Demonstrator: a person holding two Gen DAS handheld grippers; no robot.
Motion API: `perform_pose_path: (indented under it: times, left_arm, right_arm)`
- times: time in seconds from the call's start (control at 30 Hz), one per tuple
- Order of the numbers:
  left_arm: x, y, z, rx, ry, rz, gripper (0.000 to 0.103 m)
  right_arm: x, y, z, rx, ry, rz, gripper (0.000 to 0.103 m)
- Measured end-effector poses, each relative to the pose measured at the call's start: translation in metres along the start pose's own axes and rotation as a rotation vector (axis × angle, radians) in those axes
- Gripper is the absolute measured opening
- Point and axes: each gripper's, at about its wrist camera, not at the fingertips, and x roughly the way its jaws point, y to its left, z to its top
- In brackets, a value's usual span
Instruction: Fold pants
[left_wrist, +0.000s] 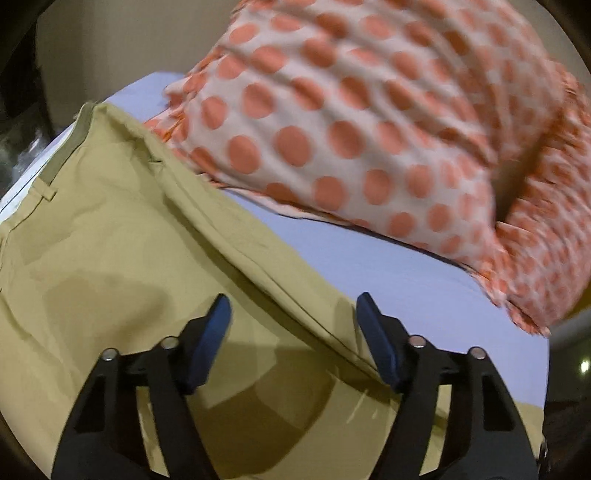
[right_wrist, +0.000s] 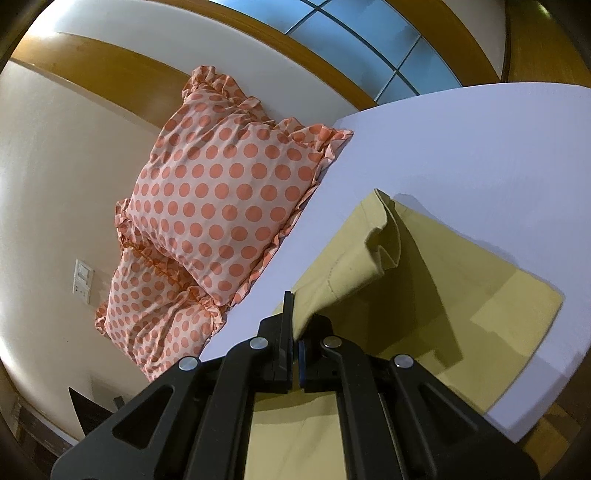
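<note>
Khaki-yellow pants (left_wrist: 122, 240) lie on a lavender bed sheet (left_wrist: 406, 280), waistband at the upper left in the left wrist view. My left gripper (left_wrist: 293, 317) is open just above the pants fabric, holding nothing. In the right wrist view my right gripper (right_wrist: 295, 325) is shut on a lifted part of the pants (right_wrist: 354, 251), raised above the rest of the pants (right_wrist: 498, 314) lying flat on the sheet (right_wrist: 461, 147).
Two pillows with orange dots (right_wrist: 218, 195) (left_wrist: 351, 122) lie at the head of the bed, close to the pants. A cream wall with a switch plate (right_wrist: 82, 280) and a window (right_wrist: 369, 40) are behind. The bed edge (right_wrist: 517, 410) is at the lower right.
</note>
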Motion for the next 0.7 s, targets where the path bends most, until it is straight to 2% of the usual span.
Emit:
perform_pose_path:
  times: [0.07, 0.1, 0.17, 0.27, 0.33, 0.4, 0.47, 0.6, 0.7]
  left_arm:
    - [0.009, 0.013, 0.006, -0.068, 0.015, -0.014, 0.016]
    - [0.010, 0.020, 0.008, -0.090, 0.011, -0.032, 0.009]
    - [-0.001, 0.030, 0.006, -0.108, -0.019, -0.081, 0.007]
    - [-0.049, 0.029, -0.012, -0.034, -0.134, -0.071, 0.007]
    - [-0.101, 0.034, -0.041, -0.004, -0.230, -0.109, 0.007]
    - [-0.141, 0.043, -0.072, 0.015, -0.293, -0.133, 0.007]
    - [-0.178, 0.059, -0.123, 0.034, -0.349, -0.133, 0.009]
    - [-0.187, 0.083, -0.199, 0.008, -0.331, -0.107, 0.009]
    - [-0.177, 0.096, -0.235, -0.018, -0.308, -0.090, 0.009]
  right_arm:
    - [0.004, 0.000, 0.003, 0.001, 0.002, 0.004, 0.002]
    - [0.002, 0.000, 0.002, -0.003, -0.001, 0.002, 0.002]
    - [0.004, 0.001, 0.006, -0.011, -0.007, 0.011, 0.002]
    - [-0.005, 0.011, 0.014, -0.025, -0.034, 0.045, 0.002]
    - [-0.022, 0.018, 0.018, -0.050, -0.080, 0.062, 0.002]
    - [-0.037, 0.021, 0.019, -0.062, -0.115, 0.060, 0.002]
    - [-0.049, 0.013, 0.018, -0.059, -0.128, 0.041, 0.002]
    - [-0.051, -0.013, 0.009, -0.038, -0.100, -0.033, 0.002]
    - [-0.043, -0.029, 0.003, -0.014, -0.066, -0.064, 0.002]
